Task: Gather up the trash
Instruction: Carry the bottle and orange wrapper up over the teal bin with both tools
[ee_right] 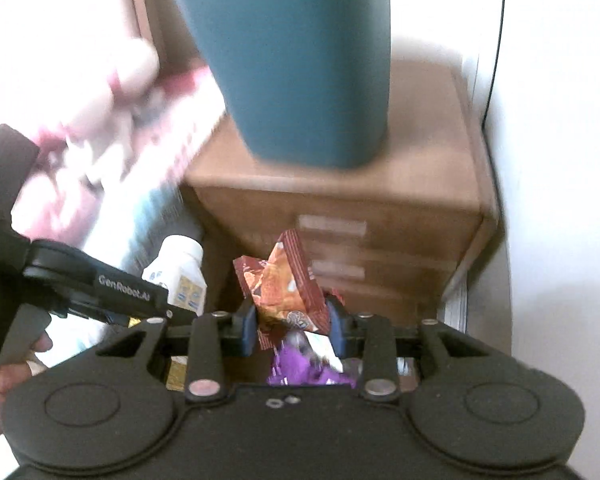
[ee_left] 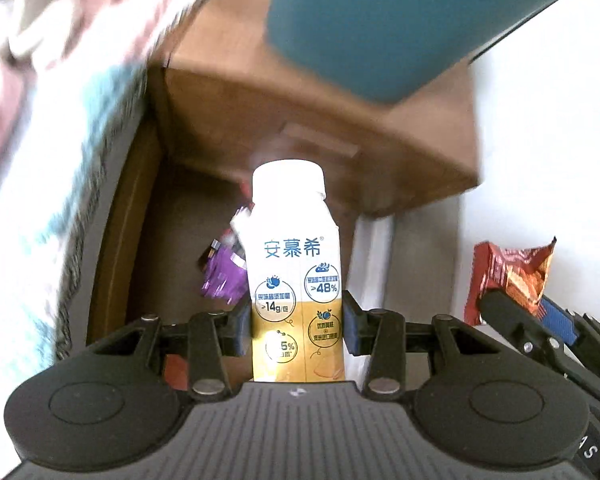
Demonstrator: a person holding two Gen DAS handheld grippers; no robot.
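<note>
My left gripper [ee_left: 296, 322] is shut on a white and yellow yogurt drink bottle [ee_left: 294, 264], held upright; the bottle also shows in the right wrist view [ee_right: 180, 272]. My right gripper [ee_right: 292, 322] is shut on a red-orange snack wrapper [ee_right: 286, 284], also seen at the right of the left wrist view [ee_left: 508, 276]. A teal trash bin [ee_right: 300, 60] stands on a brown wooden nightstand [ee_right: 340, 200] ahead of both grippers. A purple wrapper [ee_left: 224, 276] lies on the floor below; it also shows in the right wrist view [ee_right: 300, 368].
A bed with pink and white patterned bedding [ee_left: 40, 120] is on the left. A white wall [ee_left: 548, 140] is on the right of the nightstand. A dark floor gap [ee_left: 180, 240] runs between bed and nightstand.
</note>
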